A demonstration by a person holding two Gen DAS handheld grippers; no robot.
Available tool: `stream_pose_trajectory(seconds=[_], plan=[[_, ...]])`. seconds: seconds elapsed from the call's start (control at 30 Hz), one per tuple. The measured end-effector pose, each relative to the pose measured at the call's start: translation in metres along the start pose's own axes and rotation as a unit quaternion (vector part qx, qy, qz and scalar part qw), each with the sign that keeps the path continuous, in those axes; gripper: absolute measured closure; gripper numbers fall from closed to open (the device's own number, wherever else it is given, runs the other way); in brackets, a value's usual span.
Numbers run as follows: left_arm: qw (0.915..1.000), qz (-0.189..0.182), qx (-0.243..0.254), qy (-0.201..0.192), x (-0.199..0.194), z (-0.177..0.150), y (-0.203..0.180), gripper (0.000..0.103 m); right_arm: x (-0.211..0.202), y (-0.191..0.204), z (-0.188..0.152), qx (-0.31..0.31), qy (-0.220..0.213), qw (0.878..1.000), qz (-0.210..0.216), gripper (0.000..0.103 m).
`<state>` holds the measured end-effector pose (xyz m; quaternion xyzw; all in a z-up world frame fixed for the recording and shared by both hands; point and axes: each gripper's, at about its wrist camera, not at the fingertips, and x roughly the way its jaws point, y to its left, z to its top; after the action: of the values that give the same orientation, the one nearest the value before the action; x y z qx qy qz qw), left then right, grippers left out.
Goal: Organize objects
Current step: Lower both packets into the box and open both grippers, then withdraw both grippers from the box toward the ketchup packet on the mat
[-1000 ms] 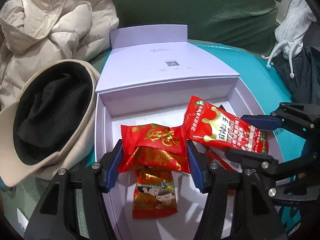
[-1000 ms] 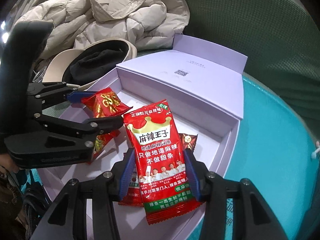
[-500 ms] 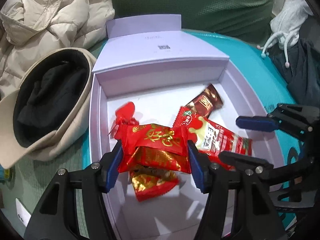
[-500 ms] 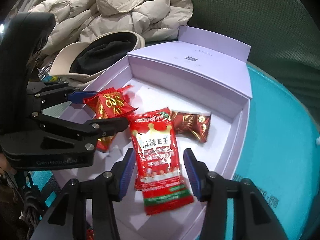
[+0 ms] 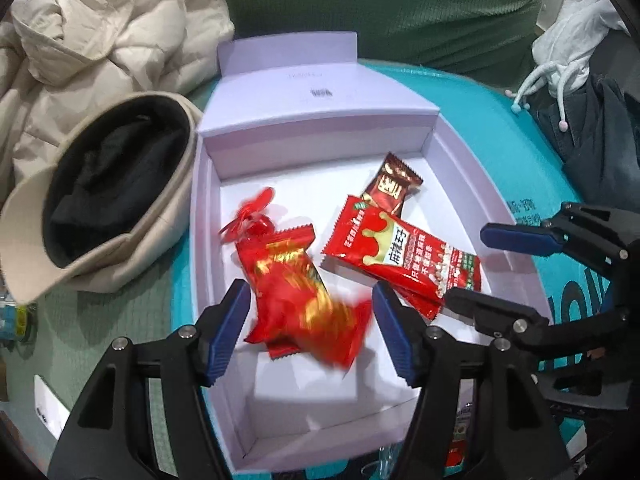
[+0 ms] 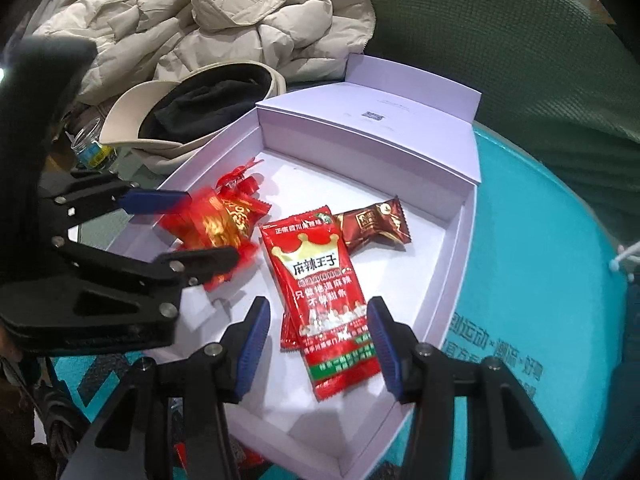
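left wrist view: left tool (image 5: 310,326) opening, red candy packets (image 5: 296,300) dropping into lavender box (image 5: 472,196); right tool (image 6: 316,342) released, spicy strip packet (image 6: 324,296) already lying inside.

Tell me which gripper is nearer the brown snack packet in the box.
Right. The right gripper sits over the long red packet, whose far end lies by the brown packet. The left gripper, its jaws opening around blurred red packets, is farther off across the box.

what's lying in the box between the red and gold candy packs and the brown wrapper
The long red spicy snack packet lies between the blurred candy packs and the brown wrapper, overlapping the brown one. The right wrist view shows it best.
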<state>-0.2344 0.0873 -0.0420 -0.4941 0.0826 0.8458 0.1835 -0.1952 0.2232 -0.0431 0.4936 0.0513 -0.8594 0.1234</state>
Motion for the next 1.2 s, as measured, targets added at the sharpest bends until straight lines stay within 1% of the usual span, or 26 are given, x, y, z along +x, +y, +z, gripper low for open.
stream_pose_trajectory(seconds=[0.13, 0.2, 0.23, 0.27, 0.33, 0.37, 0.47, 0.6, 0.73, 0.83, 0.97, 1.1, 1.2], plan=[[0.9999, 0.006, -0.002, -0.015, -0.018, 0.002, 0.001, 0.04, -0.015, 0.004, 0.001, 0.011, -0.009, 1.0, -0.014, 0.052], [0.9997, 0.011, -0.003, -0.024, -0.029, 0.003, -0.001, 0.039, -0.025, 0.006, 0.002, 0.013, -0.02, 1.0, -0.013, 0.051], [0.9995, 0.012, -0.004, -0.03, -0.034, 0.003, -0.002, 0.037, -0.031, 0.008, 0.002, 0.014, -0.024, 1.0, -0.014, 0.051], [0.9993, 0.014, -0.005, -0.035, -0.04, 0.002, -0.004, 0.034, -0.037, 0.009, 0.002, 0.016, -0.03, 0.999, -0.016, 0.049], [0.9989, 0.02, -0.004, -0.041, -0.051, 0.001, -0.005, 0.03, -0.049, 0.012, 0.002, 0.019, -0.043, 0.998, -0.03, 0.046], [0.9988, 0.022, -0.005, -0.044, -0.056, 0.0, -0.006, 0.03, -0.057, 0.013, 0.001, 0.018, -0.052, 0.998, -0.037, 0.045], [0.9986, 0.023, -0.009, -0.047, -0.071, -0.002, -0.009, 0.03, -0.076, 0.016, -0.001, 0.02, -0.068, 0.997, -0.042, 0.041], [0.9978, 0.028, -0.01, -0.059, -0.098, -0.004, -0.013, 0.029, -0.099, 0.02, -0.004, 0.021, -0.085, 0.995, -0.052, 0.04], [0.9957, 0.045, -0.002, -0.081, -0.128, -0.005, -0.018, 0.022, -0.126, 0.025, -0.008, 0.031, -0.108, 0.991, -0.071, 0.036], [0.9937, 0.051, 0.004, -0.1, -0.146, -0.008, -0.022, 0.018, -0.14, 0.028, -0.01, 0.037, -0.124, 0.988, -0.084, 0.029], [0.9924, 0.031, 0.0, -0.119, -0.165, -0.015, -0.022, 0.018, -0.159, 0.035, -0.016, 0.038, -0.142, 0.984, -0.099, 0.025], [0.9918, 0.036, 0.0, -0.123, -0.175, -0.022, -0.025, 0.017, -0.171, 0.04, -0.025, 0.046, -0.157, 0.982, -0.096, 0.022], [0.992, 0.028, 0.004, -0.123, -0.179, -0.033, -0.029, 0.017, -0.172, 0.043, -0.033, 0.043, -0.157, 0.982, -0.094, 0.022]])
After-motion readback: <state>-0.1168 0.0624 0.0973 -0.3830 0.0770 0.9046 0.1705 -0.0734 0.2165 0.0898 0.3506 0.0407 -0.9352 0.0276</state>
